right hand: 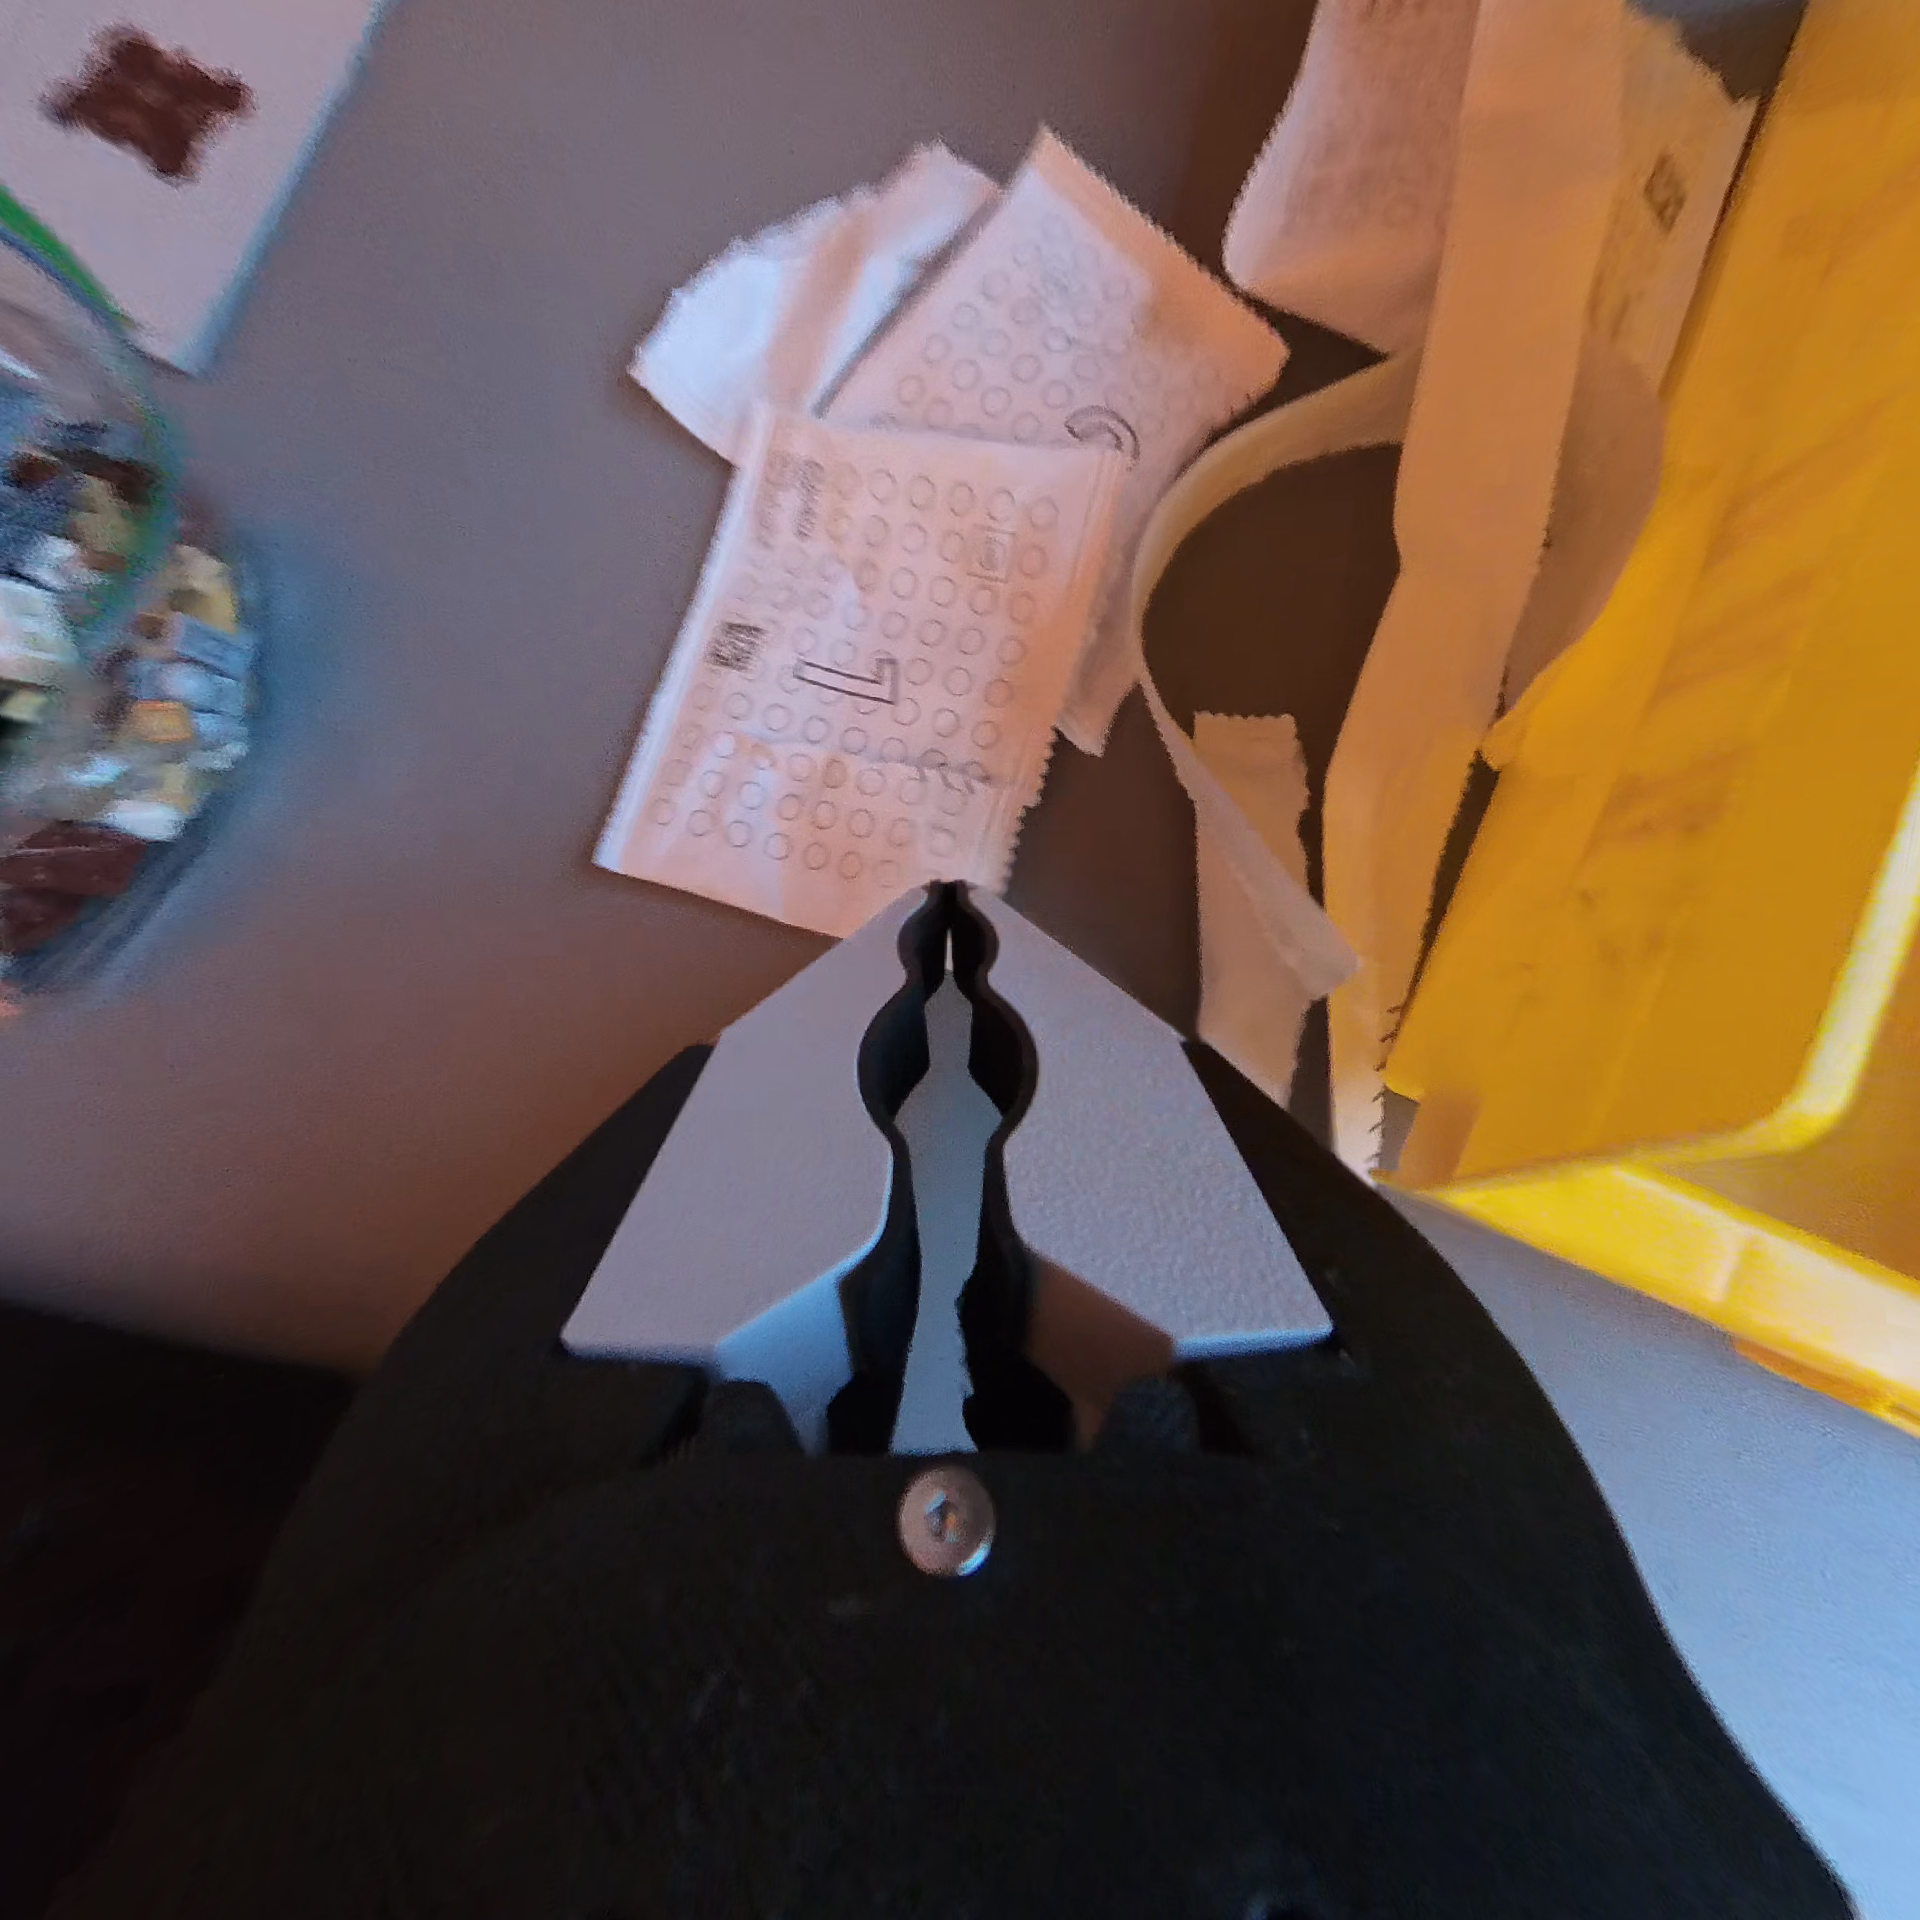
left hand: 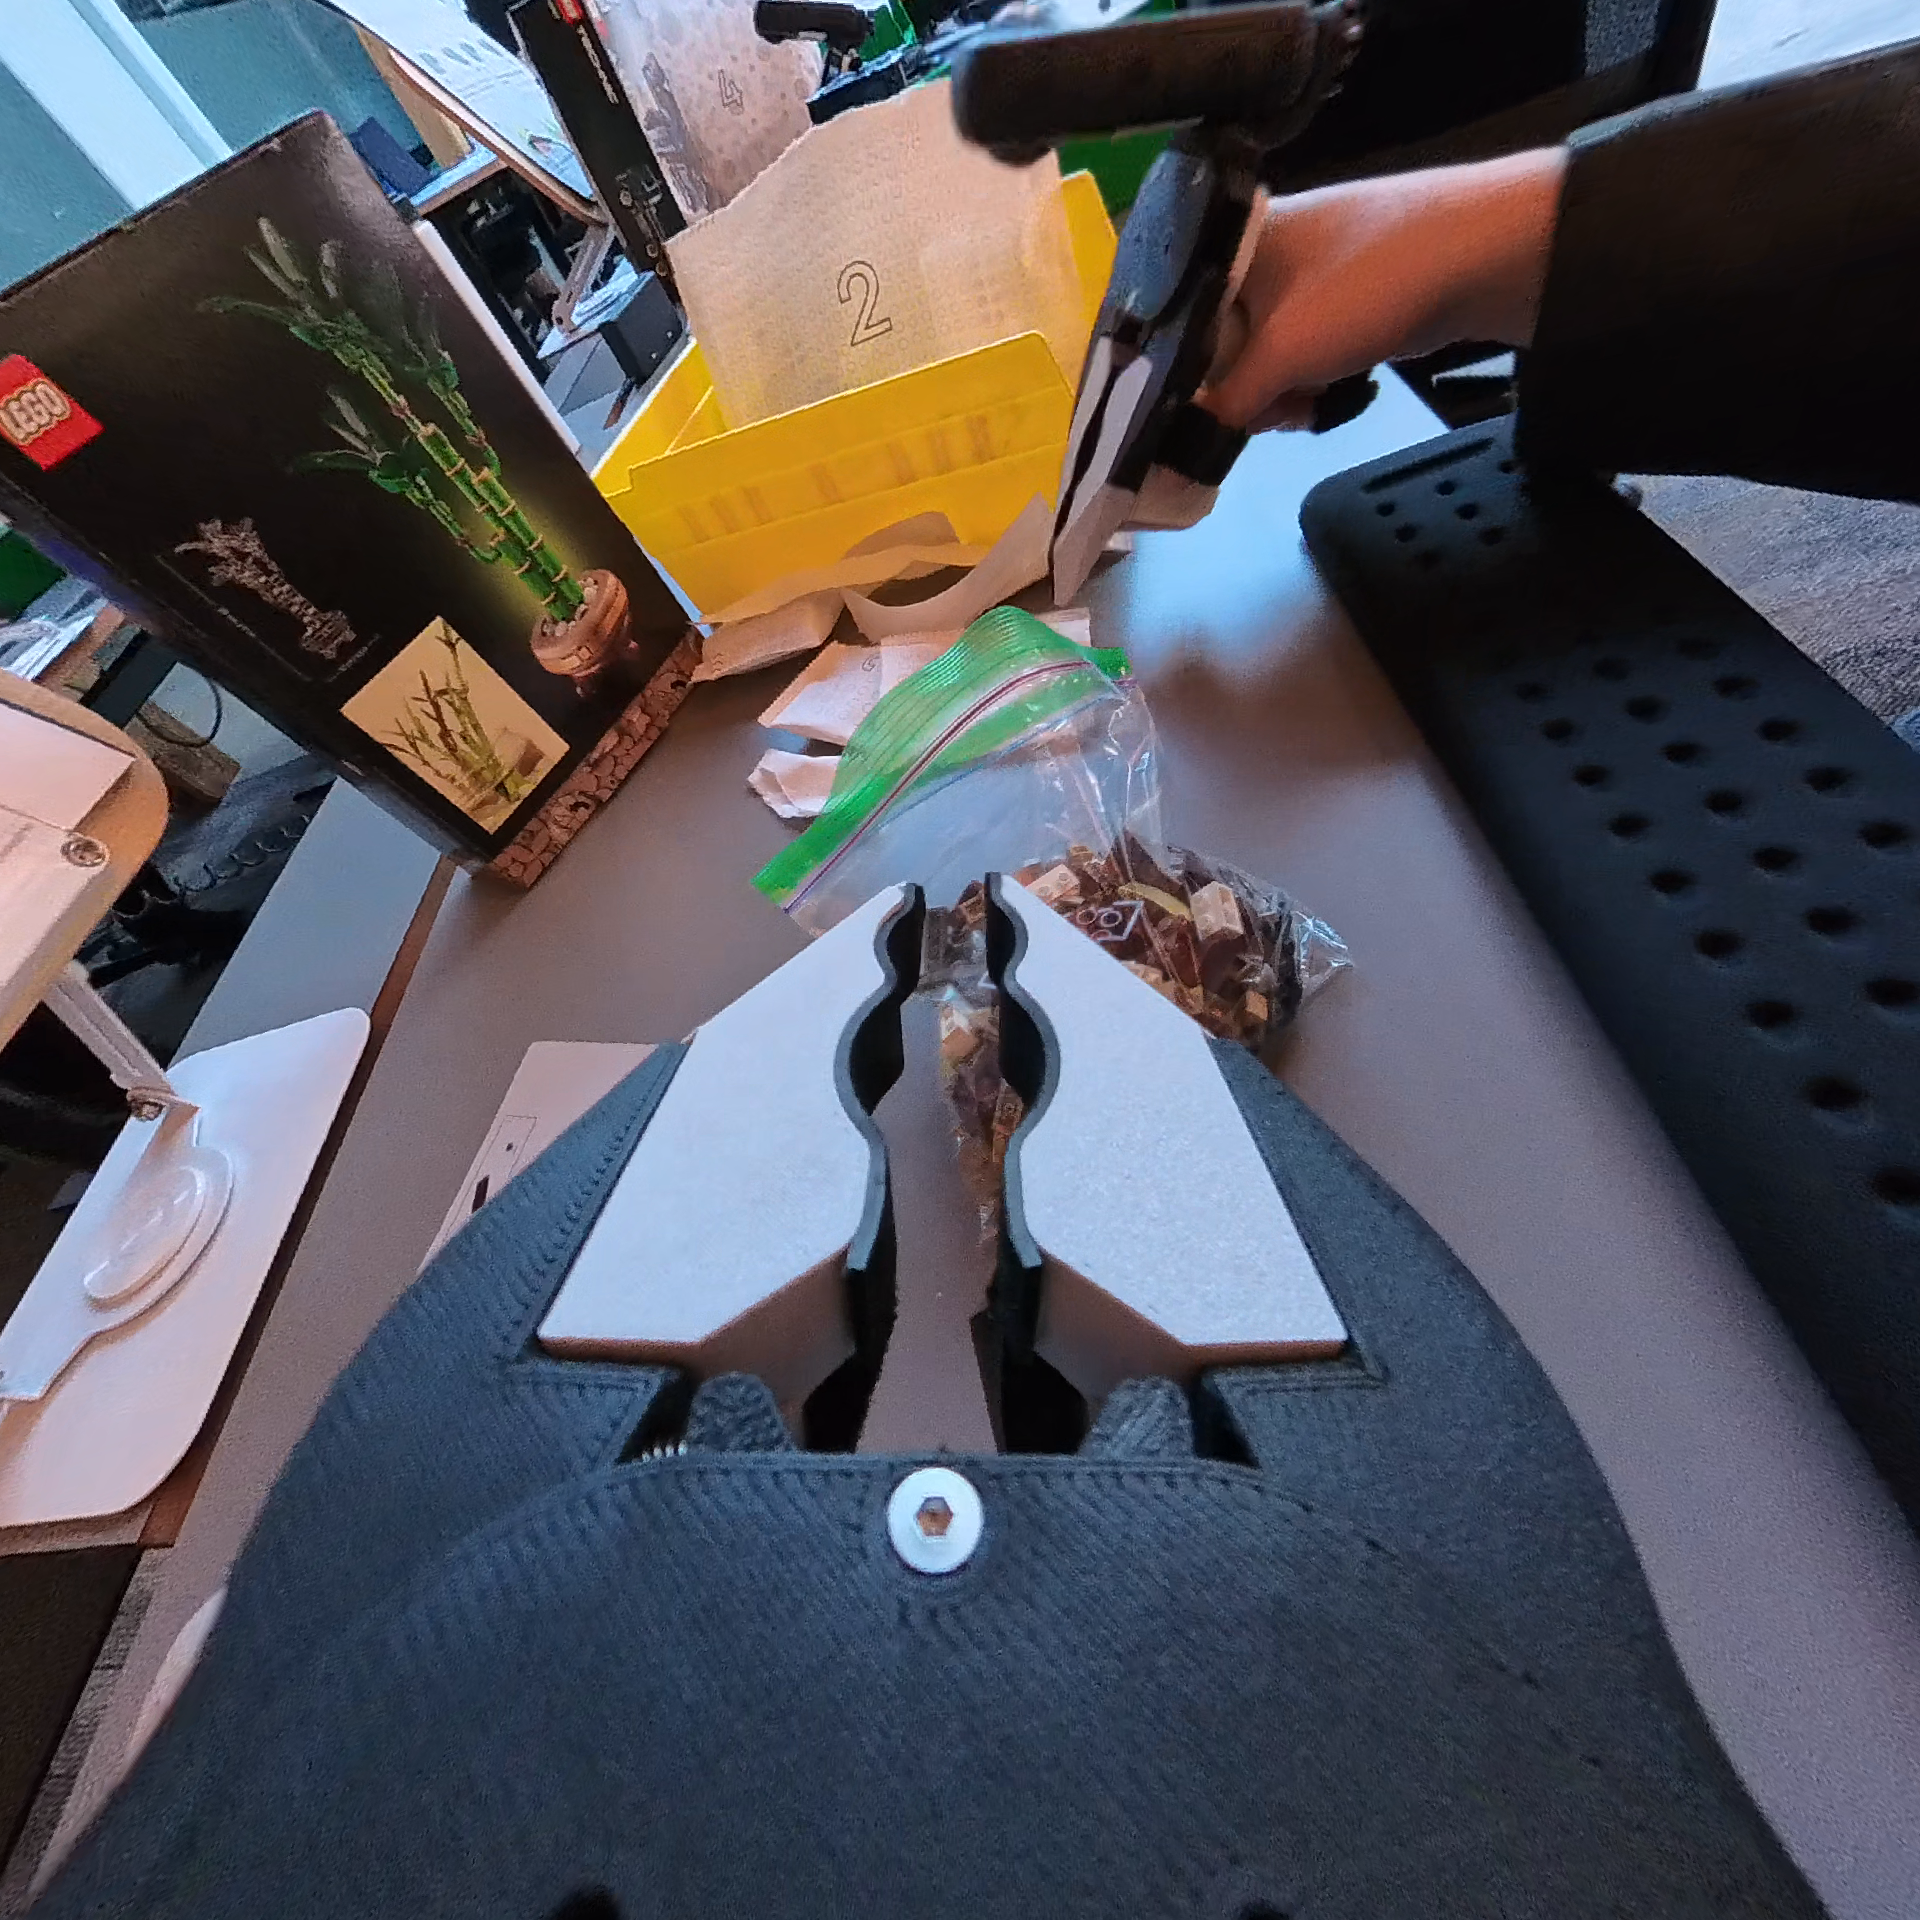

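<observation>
2 handheld grippers work over a grey bench [left hand: 1299, 748]. The left gripper [left hand: 954, 904] has its fingers slightly parted and empty, their tips just above a clear zip bag [left hand: 997, 769] with a green seal strip, heaped with small brown and tan bricks. It looks fairly heavy for its size, with soft, slippery film and a loose, shifting load; the flat upper part near the seal, ahead of the fingers, seems the surest hold. The right gripper [right hand: 948, 896] has its fingers pressed together, holding nothing that shows. Just ahead of its tips lie flat white paper packets [right hand: 883, 665], light and limp. A yellow bin [right hand: 1683, 727] stands to their right. A dark toy-set box [left hand: 332, 499] stands left of the left fingers.
</observation>
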The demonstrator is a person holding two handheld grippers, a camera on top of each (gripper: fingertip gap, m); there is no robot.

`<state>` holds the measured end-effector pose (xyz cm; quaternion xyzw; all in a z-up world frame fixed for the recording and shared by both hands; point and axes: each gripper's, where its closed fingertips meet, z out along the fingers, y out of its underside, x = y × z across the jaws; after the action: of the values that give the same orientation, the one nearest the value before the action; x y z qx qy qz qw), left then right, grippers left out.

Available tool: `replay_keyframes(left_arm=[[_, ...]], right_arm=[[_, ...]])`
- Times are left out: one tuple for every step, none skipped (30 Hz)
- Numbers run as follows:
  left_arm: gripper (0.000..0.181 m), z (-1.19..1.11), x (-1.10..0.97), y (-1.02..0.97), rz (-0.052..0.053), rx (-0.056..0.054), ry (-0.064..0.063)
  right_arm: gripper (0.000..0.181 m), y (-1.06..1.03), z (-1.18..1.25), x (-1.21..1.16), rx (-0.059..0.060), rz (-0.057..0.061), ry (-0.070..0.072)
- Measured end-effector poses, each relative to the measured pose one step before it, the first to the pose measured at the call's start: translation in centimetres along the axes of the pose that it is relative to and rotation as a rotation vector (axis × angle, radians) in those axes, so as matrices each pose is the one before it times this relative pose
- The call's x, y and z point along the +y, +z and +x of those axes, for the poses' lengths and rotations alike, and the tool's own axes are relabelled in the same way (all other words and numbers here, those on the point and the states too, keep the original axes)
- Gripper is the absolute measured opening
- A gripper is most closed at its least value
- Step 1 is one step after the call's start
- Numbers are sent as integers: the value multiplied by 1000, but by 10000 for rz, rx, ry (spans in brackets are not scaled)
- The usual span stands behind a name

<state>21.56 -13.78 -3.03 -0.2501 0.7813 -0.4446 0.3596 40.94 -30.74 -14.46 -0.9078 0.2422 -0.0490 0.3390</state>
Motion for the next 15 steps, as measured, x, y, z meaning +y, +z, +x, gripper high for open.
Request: replay_keyframes(left_arm=[[9,-103,72,-49,15,-16,-56],[10,-88,78,-47,10,-16,-43],[9,-69,87,-25,-4,-16,-34],[9,-56,86,-6,-18,-18,-26],[9,-34,79,21,-24,-7,-20],[9,22,83,45,-35,17,-15],[9,64,70,75,-47,26,-6],[10,101,58,77,-51,32,12],[10,121,49,75,-53,34,36],[10,124,48,77,-56,21,58],[10,108,40,46,-59,14,64],[10,101,31,47,-57,18,57],[10,93,11,33,-38,20,45],[10,78,0,36,-17,25,29],[10,54,11,28,-11,24,11]], right_arm=[[0,-580,-650,-436,-274,329,43],[0,-594,-553,-393,-187,283,-35],[0,-509,-348,-212,-62,165,-69],[0,-355,-255,28,-73,-34,-69],[0,-187,249,31,133,-65,52],[0,28,476,-85,197,-15,47],[0,314,368,-87,78,-9,65],[10,590,472,11,114,-87,272],[35,790,490,258,155,-260,411],[47,868,110,596,-6,-483,319],[52,838,30,547,43,-445,203],[50,610,270,9,267,-48,77],[42,87,338,-549,339,332,3],[23,141,-143,250,-36,-197,-1],[16,90,-215,-68,-105,24,-26]])
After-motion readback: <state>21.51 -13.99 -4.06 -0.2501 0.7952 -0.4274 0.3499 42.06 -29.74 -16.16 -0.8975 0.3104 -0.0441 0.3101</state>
